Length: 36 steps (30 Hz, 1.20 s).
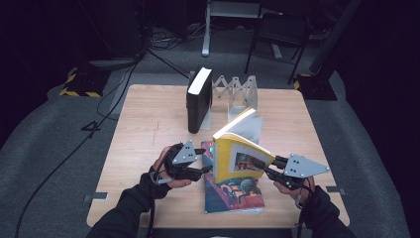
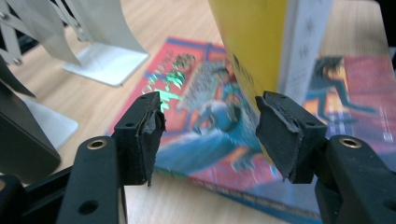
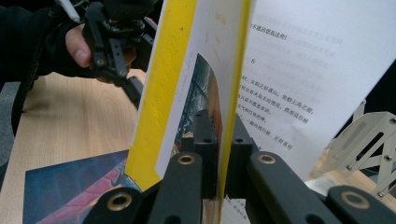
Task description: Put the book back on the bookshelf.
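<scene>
A: Is any writing legible here?

B: Yes, in the right gripper view. An open white page of the yellow book (image 3: 299,79) carries printed lines of Chinese characters, too small to make out one by one.

A: Any numbers?

B: A single "6" stands alone above those lines on the same page.

A: And the colourful book (image 2: 205,93) lying flat beneath the yellow book?

B: Its cover has shiny green lettering, seen in the left gripper view, but it is too blurred to read.
</scene>
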### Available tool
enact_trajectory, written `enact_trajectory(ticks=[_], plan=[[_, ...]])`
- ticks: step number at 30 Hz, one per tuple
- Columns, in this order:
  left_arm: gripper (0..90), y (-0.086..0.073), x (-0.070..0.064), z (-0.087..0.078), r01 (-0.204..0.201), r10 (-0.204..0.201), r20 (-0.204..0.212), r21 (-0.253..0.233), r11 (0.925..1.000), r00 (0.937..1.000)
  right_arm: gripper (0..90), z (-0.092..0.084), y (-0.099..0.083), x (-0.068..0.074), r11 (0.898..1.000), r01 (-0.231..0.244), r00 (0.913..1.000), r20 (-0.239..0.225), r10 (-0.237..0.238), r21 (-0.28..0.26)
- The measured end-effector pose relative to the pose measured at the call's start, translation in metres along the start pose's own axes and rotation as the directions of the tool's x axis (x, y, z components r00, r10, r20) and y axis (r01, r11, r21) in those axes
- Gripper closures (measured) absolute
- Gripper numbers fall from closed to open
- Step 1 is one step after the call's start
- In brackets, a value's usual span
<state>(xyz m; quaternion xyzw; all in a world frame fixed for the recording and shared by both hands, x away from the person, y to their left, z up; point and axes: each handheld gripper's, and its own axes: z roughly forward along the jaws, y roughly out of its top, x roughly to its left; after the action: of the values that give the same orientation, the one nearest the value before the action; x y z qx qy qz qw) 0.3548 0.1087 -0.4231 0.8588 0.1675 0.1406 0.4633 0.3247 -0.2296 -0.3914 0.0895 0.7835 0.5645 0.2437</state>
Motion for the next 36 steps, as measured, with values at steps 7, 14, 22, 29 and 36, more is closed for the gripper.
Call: enact_trajectory(ticks=[7,14,22,29,36], plan=[[33.9,-0.013,-0.014,0.010,-0.012,0.007,0.080,0.065,0.9978,0.9968,85.8,0.000,0.000,0.001,1.000,0.003,1.0000,0.004,-0.003,-0.001],[27.7,-0.009,-0.028,0.032,0.013,-0.015,0.089,0.024,0.9996,0.9959,85.5,-0.001,0.000,0.002,1.000,0.007,0.9999,0.008,-0.007,-0.002],[37.5,0.010,-0.031,0.044,0.002,0.001,0.058,-0.058,0.9983,0.9983,84.5,-0.003,-0.001,0.003,1.000,0.021,0.9998,0.001,-0.021,-0.001],[45.2,0.028,-0.021,0.041,-0.014,0.019,0.028,-0.158,0.9873,0.9994,82.2,-0.005,-0.001,0.001,1.000,0.028,0.9996,0.002,-0.028,0.005],[58.4,0.033,-0.021,0.038,-0.057,0.064,0.038,-0.158,0.9857,0.9972,76.8,-0.007,-0.002,-0.002,0.999,0.035,0.9986,0.040,-0.035,0.018]])
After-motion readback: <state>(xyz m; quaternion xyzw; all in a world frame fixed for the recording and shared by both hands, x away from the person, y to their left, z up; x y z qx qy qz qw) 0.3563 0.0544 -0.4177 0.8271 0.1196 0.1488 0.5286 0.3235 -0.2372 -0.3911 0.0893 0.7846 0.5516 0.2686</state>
